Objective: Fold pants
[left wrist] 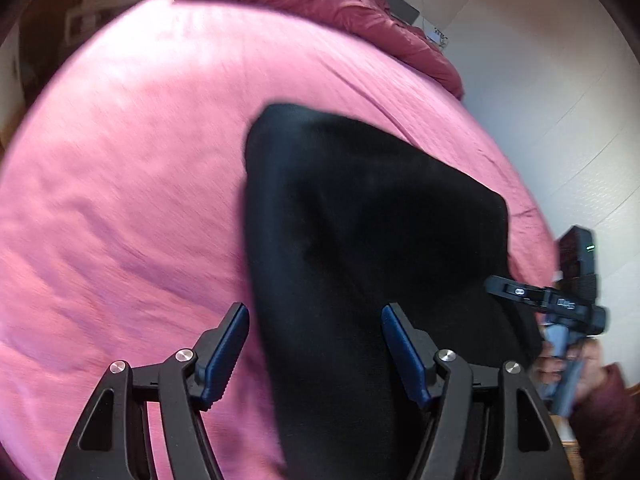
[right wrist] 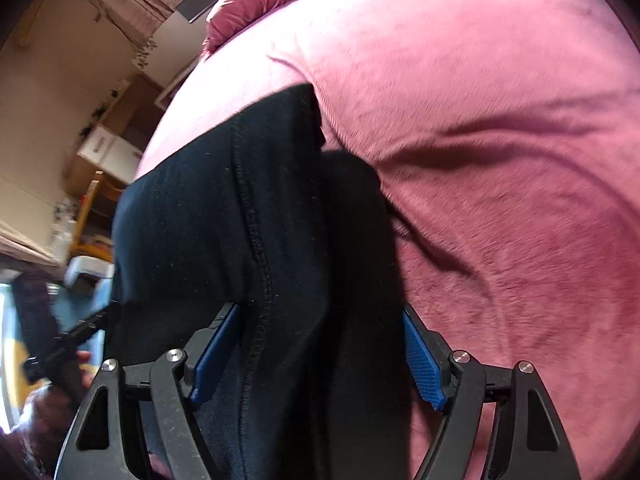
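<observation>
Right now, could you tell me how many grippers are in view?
2: the left gripper open over the black pants, the right gripper open astride their other side.

No text, label, brand or number can be read in either view. The body of the right tongs, seen from the left wrist view, carries a small pale marking, but it is too blurred to make out. Only a small green light shows on the dark block above it.

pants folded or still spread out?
Folded: the black pants lie as a compact, layered slab on the pink sheet, no separate legs visible.
</observation>
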Demonstrator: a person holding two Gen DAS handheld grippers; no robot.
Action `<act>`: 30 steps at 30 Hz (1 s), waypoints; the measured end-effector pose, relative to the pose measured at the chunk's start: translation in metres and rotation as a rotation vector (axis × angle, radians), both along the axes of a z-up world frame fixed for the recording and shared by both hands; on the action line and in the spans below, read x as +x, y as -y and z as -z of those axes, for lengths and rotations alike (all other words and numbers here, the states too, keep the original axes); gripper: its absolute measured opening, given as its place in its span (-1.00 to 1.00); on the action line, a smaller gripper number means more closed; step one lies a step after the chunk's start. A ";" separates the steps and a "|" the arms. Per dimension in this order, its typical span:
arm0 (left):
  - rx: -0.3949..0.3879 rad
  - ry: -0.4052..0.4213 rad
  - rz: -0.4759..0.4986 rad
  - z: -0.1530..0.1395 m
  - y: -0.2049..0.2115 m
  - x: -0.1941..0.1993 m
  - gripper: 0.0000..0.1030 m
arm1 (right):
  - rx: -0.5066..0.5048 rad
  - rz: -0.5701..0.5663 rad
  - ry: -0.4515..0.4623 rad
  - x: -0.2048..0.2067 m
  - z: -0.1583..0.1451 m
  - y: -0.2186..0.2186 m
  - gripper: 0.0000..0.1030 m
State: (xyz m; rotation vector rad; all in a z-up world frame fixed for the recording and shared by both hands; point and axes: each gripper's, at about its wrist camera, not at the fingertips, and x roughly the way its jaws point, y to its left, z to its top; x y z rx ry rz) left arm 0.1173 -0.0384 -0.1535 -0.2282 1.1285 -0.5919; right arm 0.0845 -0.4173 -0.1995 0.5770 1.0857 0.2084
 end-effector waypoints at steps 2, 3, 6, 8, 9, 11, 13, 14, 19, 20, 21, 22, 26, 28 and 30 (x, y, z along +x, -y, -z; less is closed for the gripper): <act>-0.069 -0.070 0.008 0.010 0.000 0.006 0.34 | 0.043 -0.010 0.005 0.000 0.005 0.004 0.33; -0.087 -0.083 0.002 0.013 -0.001 0.007 0.29 | 0.059 -0.012 0.006 -0.001 0.004 0.005 0.22; -0.152 -0.094 0.014 0.008 -0.008 0.009 -0.04 | 0.058 -0.025 0.023 -0.005 -0.008 0.000 -0.08; -0.187 -0.073 0.033 -0.002 -0.012 0.009 -0.14 | 0.039 -0.051 0.051 -0.007 -0.025 -0.006 -0.15; -0.203 -0.062 0.040 -0.009 -0.015 0.009 -0.16 | 0.032 -0.064 0.068 -0.007 -0.035 -0.010 -0.18; -0.222 -0.041 0.045 -0.022 -0.021 0.009 -0.17 | 0.031 -0.089 0.106 -0.003 -0.053 -0.018 -0.20; -0.225 0.003 0.038 -0.037 -0.027 0.011 -0.17 | 0.034 -0.117 0.149 0.008 -0.070 -0.029 -0.20; -0.230 0.026 0.028 -0.046 -0.033 0.015 -0.17 | 0.030 -0.134 0.172 0.016 -0.078 -0.036 -0.20; -0.205 0.119 -0.038 -0.080 -0.068 0.050 -0.17 | 0.056 -0.202 0.230 0.075 -0.097 -0.069 -0.20; -0.192 0.133 -0.048 -0.085 -0.075 0.057 -0.17 | 0.063 -0.212 0.232 0.088 -0.097 -0.075 -0.20; -0.172 0.149 -0.064 -0.089 -0.083 0.067 -0.17 | 0.071 -0.223 0.230 0.106 -0.097 -0.084 -0.20; -0.162 0.154 -0.076 -0.091 -0.088 0.074 -0.17 | 0.079 -0.227 0.224 0.119 -0.094 -0.091 -0.20; -0.105 0.135 -0.153 -0.079 -0.116 0.111 -0.17 | 0.094 -0.253 0.172 0.174 -0.073 -0.119 -0.17; -0.053 0.096 -0.195 -0.061 -0.129 0.128 -0.13 | 0.080 -0.249 0.113 0.193 -0.054 -0.131 -0.14; 0.033 0.040 -0.240 -0.036 -0.134 0.137 -0.08 | -0.006 -0.242 0.049 0.204 -0.024 -0.140 0.07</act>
